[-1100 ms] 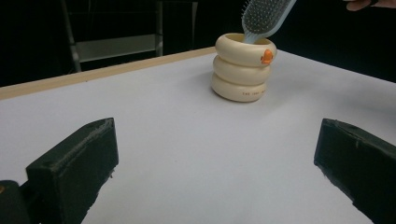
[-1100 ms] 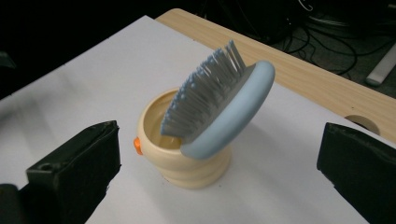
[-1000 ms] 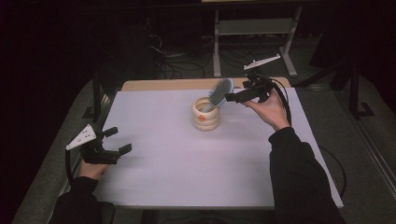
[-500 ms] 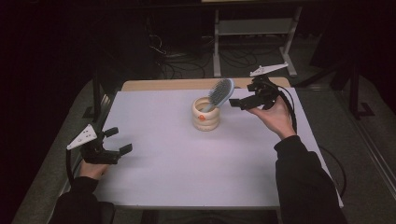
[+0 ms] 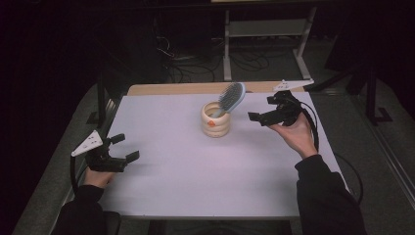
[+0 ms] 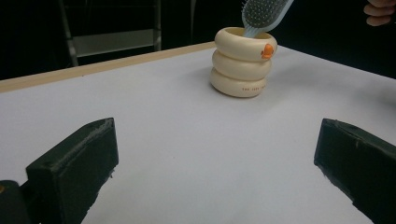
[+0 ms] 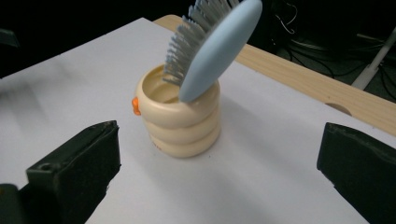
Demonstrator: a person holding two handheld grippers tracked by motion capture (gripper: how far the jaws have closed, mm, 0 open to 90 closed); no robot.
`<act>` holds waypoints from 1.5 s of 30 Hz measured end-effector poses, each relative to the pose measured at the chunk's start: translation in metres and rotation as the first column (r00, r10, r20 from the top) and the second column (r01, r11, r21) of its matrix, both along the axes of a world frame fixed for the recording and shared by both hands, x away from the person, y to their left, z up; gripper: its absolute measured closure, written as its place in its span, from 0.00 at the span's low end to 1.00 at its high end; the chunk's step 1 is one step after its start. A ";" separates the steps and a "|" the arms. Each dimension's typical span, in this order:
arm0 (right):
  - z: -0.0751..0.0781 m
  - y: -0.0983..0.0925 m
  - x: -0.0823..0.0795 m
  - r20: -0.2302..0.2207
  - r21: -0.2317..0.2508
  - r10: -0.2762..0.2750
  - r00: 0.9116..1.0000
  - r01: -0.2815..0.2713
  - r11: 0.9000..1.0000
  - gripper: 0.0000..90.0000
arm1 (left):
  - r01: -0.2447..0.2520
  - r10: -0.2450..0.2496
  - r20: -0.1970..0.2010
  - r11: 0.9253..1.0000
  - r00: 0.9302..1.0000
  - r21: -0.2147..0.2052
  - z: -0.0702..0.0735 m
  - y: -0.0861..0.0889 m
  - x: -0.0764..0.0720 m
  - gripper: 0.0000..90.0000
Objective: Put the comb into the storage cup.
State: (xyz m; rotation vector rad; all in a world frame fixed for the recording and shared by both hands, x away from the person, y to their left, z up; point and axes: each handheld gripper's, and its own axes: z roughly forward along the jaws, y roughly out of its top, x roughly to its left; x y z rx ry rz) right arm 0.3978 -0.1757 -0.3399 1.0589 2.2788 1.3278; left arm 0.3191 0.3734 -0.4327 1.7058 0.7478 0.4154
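Observation:
A cream ringed cup point(image 5: 216, 122) with an orange mark stands near the table's middle back. A light blue hairbrush point(image 5: 231, 97) stands handle-down in it, its head leaning up and to the right over the rim. My right gripper point(image 5: 262, 108) is open and empty, held above the table a short way right of the cup. My left gripper point(image 5: 126, 147) rests open and empty near the left edge. In the left gripper view, the cup point(image 6: 243, 65) and brush point(image 6: 264, 13) are far beyond the gripper point(image 6: 217, 140). In the right gripper view, the cup point(image 7: 180, 123) and brush point(image 7: 218, 49) sit just beyond the open gripper point(image 7: 219, 144).
A white sheet point(image 5: 195, 176) covers the table, with a strip of bare wood point(image 5: 176, 89) along the back edge. Behind the table stand a metal frame point(image 5: 264, 29) and cables on a dark floor. A hand point(image 6: 380, 9) shows past the cup.
My right gripper has let go of the brush and drawn back to the right, away from the cup. The brush stays leaning in the cup. The left gripper has not moved.

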 end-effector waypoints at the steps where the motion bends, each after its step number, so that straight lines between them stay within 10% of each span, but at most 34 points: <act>1: -0.002 -0.001 -0.002 -0.001 0.002 0.000 1.000 0.000 1.000 0.00 | 0.000 0.000 0.000 1.000 1.000 0.000 0.000 0.000 0.000 0.00; 45: -0.051 -0.061 -0.064 0.084 0.036 -0.081 0.993 0.079 0.996 0.00 | -0.008 0.009 -0.008 1.000 1.000 0.004 0.000 -0.001 0.000 0.00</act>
